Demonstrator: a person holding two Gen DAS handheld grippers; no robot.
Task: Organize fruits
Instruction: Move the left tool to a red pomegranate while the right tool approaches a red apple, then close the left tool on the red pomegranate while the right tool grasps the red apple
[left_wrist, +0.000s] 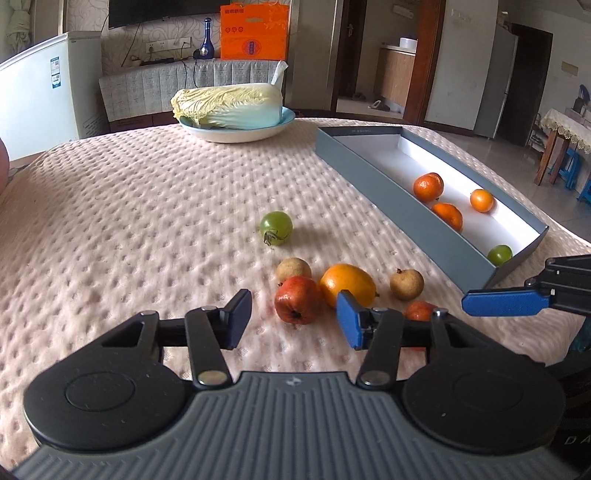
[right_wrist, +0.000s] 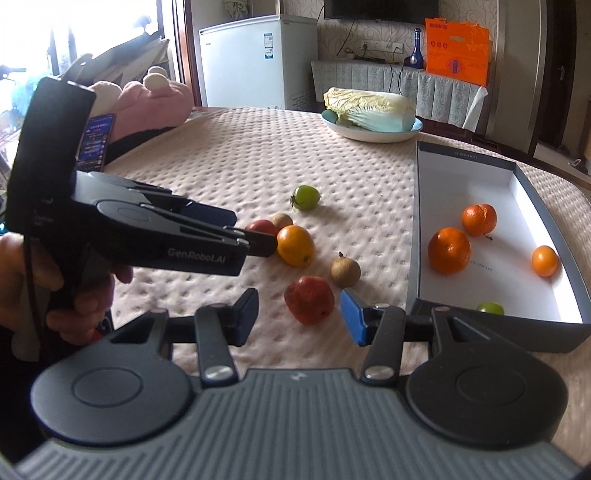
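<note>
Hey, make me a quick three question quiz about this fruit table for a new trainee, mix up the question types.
1. True or false: the gray box already holds four fruits.
2. What lies in the white bowl? A) napa cabbage B) bananas C) bread
3. Fill in: the left gripper has its jaws open in front of a ___ fruit.

Key: 1 true: three oranges and one green fruit. 2 A. 3 red; the right gripper is likewise open, facing another red fruit.
</note>
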